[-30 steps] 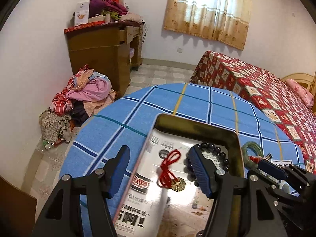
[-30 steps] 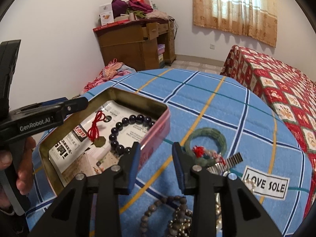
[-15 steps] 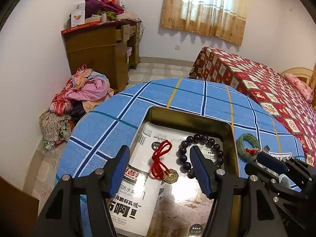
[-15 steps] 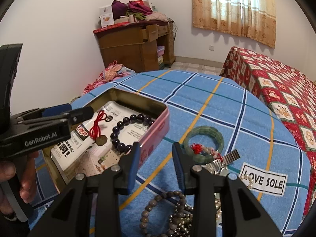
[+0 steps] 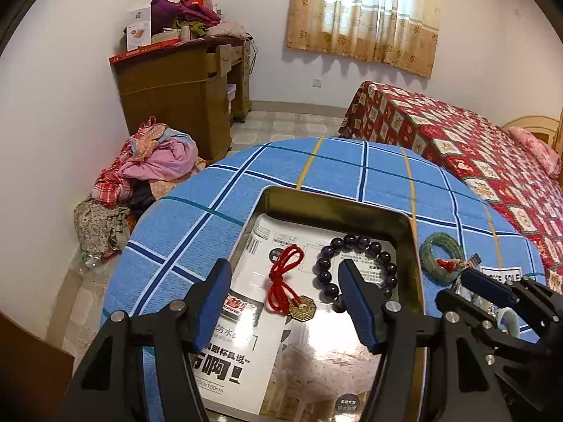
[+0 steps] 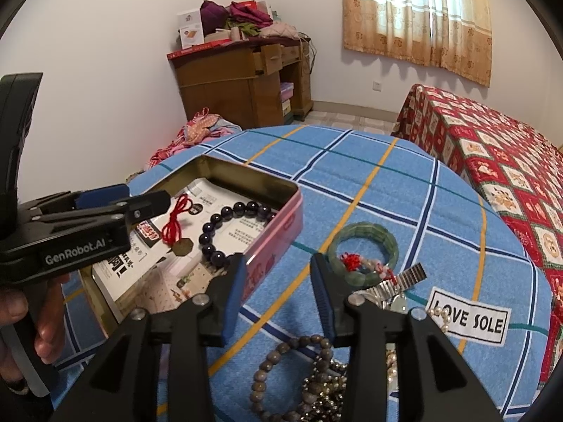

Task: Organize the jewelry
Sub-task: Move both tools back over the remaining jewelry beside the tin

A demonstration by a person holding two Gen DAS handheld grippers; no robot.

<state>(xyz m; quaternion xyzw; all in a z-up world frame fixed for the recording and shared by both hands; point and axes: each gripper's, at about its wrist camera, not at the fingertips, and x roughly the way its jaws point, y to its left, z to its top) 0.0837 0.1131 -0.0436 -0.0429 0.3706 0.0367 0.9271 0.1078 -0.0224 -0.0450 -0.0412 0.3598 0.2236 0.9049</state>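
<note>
An open tin box (image 5: 337, 204) lies on the blue checked tablecloth (image 5: 246, 183). Inside it, on printed paper, rest a dark purple bead bracelet (image 5: 355, 239) and a red cord with a brass charm (image 5: 281, 274). My left gripper (image 5: 284, 270) hovers open over the tin with nothing between its fingers. My right gripper (image 6: 278, 262) hangs beside the tin's pink wall (image 6: 278, 242); its jaws are opening and nothing is between them. A green bangle (image 6: 366, 228) lies just beyond it, and a brown bead bracelet (image 6: 281, 351) lies below it among tangled chains.
A silver comb clip (image 6: 408, 274) and a "LOVE SOLE" label (image 6: 468, 320) lie to the right of the bangle. A bed with a red cover (image 6: 492, 147) stands at the right, a wooden desk (image 6: 242, 84) at the back. Clothes (image 5: 155, 161) are heaped on the floor.
The left gripper has drawn back from the tin, so more of the tin's floor shows. The right gripper's jaws have widened slightly; it has stayed in place.
</note>
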